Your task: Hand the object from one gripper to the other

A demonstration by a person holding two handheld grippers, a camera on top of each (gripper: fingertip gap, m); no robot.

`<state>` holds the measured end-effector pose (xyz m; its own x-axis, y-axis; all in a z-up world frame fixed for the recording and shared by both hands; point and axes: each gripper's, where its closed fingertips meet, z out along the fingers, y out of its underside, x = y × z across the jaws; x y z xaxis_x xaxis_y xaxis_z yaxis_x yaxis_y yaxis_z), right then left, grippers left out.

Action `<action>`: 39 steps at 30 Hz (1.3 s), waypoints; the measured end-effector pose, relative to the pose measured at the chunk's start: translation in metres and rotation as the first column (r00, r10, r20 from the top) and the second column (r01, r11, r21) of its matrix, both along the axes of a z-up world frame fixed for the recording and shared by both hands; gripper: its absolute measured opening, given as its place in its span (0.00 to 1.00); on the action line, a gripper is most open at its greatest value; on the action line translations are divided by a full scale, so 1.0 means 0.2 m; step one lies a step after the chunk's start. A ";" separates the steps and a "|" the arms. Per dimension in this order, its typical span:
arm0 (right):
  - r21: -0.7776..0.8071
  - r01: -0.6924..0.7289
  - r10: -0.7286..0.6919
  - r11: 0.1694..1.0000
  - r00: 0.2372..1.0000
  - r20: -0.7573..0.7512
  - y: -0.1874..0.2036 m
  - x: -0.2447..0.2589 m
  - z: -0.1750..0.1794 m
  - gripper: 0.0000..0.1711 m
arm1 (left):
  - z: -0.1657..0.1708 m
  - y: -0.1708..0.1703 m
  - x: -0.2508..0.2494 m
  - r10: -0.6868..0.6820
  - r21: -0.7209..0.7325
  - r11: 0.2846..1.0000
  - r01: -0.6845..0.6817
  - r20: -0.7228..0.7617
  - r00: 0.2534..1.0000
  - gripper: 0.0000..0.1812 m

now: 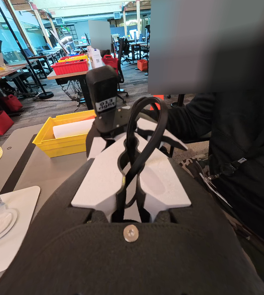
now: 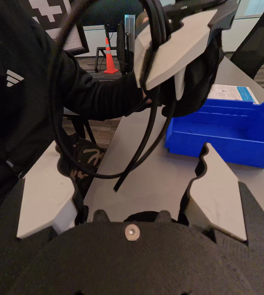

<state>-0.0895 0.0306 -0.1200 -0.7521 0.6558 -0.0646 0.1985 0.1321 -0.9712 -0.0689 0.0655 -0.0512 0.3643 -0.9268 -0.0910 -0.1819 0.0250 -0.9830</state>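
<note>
The left tool (image 1: 130,161) is clamped on the looped black cable (image 1: 145,127), held above the desk (image 2: 144,196). The right tool (image 2: 134,172), at twelve o'clock from it, gapes wide with the loop hanging between its fingers, not pinched. The transfer seems midway; which way it runs is unclear.
</note>
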 end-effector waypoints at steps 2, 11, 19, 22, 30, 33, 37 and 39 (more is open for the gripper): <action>0.000 -0.005 0.005 1.000 1.000 0.006 -0.03 -0.04 -0.04 0.93 | -0.01 -0.01 0.03 -0.019 -0.003 1.000 0.019 -0.009 1.000 0.00; 0.043 -0.019 0.019 0.999 1.000 0.001 -0.11 -0.12 -0.13 0.88 | -0.03 -0.05 0.12 -0.087 -0.016 0.996 0.087 -0.012 0.996 0.00; 0.041 -0.074 0.075 0.996 0.997 -0.012 -0.17 -0.14 -0.16 0.59 | 0.01 -0.12 0.18 -0.175 -0.011 0.984 0.176 0.042 0.984 0.00; 0.049 -0.060 0.061 0.997 0.998 -0.028 -0.15 -0.15 -0.16 0.48 | 0.03 -0.14 0.18 -0.197 -0.006 0.980 0.198 0.063 0.978 0.00; 0.057 -0.069 0.071 0.996 0.996 -0.044 -0.12 -0.14 -0.14 0.10 | 0.08 -0.19 0.19 -0.245 0.019 0.970 0.244 0.103 0.964 0.00; 0.068 -0.042 0.046 0.997 0.997 -0.055 -0.09 -0.15 -0.14 0.01 | 0.08 -0.19 0.19 -0.242 0.022 0.970 0.241 0.099 0.965 0.00; 0.084 0.001 0.002 0.996 0.999 -0.037 -0.04 -0.16 -0.14 0.00 | 0.07 -0.16 0.16 -0.206 0.024 0.979 0.205 0.089 0.974 0.00; 0.094 0.035 -0.032 0.995 0.999 -0.034 0.00 -0.16 -0.14 0.00 | 0.07 -0.14 0.14 -0.181 0.024 0.983 0.179 0.086 0.980 0.00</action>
<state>-0.1223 0.0314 -0.1485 -0.7306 0.6824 0.0236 0.1725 0.2179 -0.9606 -0.0407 0.0383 -0.0374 0.1987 -0.9767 -0.0814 -0.0867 0.0652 -0.9941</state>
